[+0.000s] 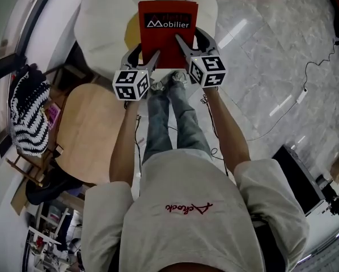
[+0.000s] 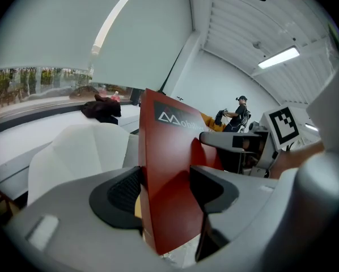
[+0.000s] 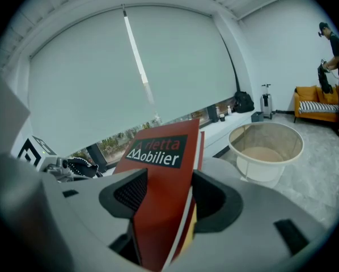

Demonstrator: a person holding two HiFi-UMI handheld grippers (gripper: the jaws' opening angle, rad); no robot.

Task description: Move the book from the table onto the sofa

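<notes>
**Red book (image 1: 166,33) held over the white sofa (image 1: 104,24)**

Gripping the book's near edge with both tongs, left gripper (image 1: 154,57) and right gripper (image 1: 179,41) each clenching on it. Hovering over the sofa seat, well apart from the round wooden table (image 1: 87,132).

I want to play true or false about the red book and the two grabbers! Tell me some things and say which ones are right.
1. The book is red. True.
2. Only one gripper holds it. False: the left gripper and the right gripper are both shut on its near edge.
3. The book lies flat on a tabletop. False: it is held up in the air, away from the wooden table, with the white sofa beyond it in the head view.
4. White letters on its cover spell "Mobilier". True.
</notes>
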